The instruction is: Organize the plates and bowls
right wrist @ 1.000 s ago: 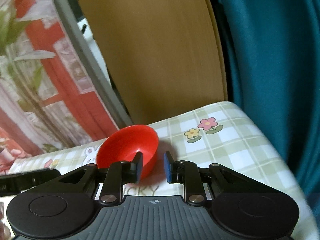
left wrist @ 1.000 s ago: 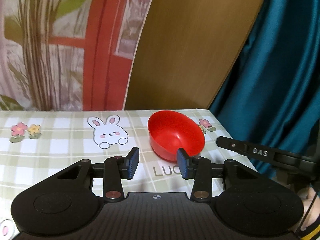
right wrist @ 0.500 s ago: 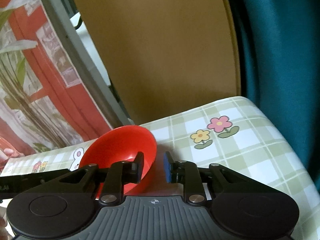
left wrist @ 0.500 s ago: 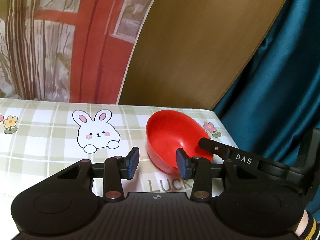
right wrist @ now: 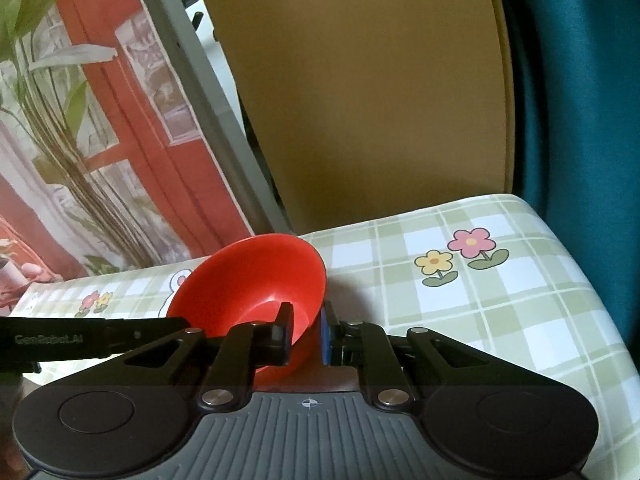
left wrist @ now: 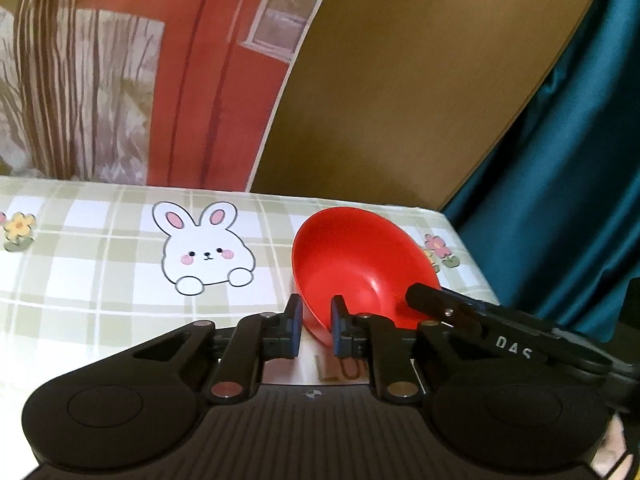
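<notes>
A red bowl was gripped at its near rim by both grippers on the checked tablecloth.

A brown board and a teal curtain were seen behind the table, with a printed rabbit just left of the bowl. The bowl was tilted, close to the table's far right corner. The left gripper was clamped on the bowl's near left wall, one pad inside and one outside. The right gripper was placed across the near right wall, its jaws closing with the rim between them, the pads seemingly touching it.
</notes>
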`<state>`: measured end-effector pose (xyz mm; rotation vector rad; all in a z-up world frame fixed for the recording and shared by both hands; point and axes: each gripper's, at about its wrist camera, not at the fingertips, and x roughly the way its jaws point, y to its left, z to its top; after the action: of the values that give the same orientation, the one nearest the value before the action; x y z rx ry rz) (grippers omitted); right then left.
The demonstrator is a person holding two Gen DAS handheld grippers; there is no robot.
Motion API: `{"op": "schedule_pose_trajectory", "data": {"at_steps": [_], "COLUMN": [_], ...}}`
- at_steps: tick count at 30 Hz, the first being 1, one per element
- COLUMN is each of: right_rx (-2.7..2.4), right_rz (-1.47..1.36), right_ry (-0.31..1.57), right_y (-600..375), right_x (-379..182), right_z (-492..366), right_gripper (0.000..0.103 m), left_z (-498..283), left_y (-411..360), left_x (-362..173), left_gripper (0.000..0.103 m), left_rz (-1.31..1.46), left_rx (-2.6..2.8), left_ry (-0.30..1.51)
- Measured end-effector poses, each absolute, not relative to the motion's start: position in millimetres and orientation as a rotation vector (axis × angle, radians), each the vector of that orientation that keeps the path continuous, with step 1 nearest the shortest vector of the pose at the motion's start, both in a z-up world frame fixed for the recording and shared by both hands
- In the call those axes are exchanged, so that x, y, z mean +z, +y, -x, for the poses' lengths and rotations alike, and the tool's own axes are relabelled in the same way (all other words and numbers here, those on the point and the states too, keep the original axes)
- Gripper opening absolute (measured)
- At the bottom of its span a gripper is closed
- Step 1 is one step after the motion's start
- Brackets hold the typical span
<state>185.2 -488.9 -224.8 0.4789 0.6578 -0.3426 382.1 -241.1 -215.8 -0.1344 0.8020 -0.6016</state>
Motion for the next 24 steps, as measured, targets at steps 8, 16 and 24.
{"op": "schedule_pose_trajectory", "data": {"at_steps": [8, 16, 24], "right_rx": [-0.330, -0.312, -0.294], "right_rz": [-0.485, -0.478, -0.478], "right_ry": [0.648, 0.635, 0.624], "right_y": [-469, -436, -402], "right_x": [-207, -178, -157], "right_z": [-181, -175, -163], "right_gripper": [0.012, 0.012, 0.012], "left_z": [-366, -333, -301], "left_y": [-225, -200, -170], "left_x": [-197, -175, -157], "left_gripper": [0.015, 0.016, 0.016], "left_rz": [0.109, 0.075, 0.050], "left_rx": [-0.588, -0.566, -0.547], "left_ry": [0.780, 0.745, 0.718]}}
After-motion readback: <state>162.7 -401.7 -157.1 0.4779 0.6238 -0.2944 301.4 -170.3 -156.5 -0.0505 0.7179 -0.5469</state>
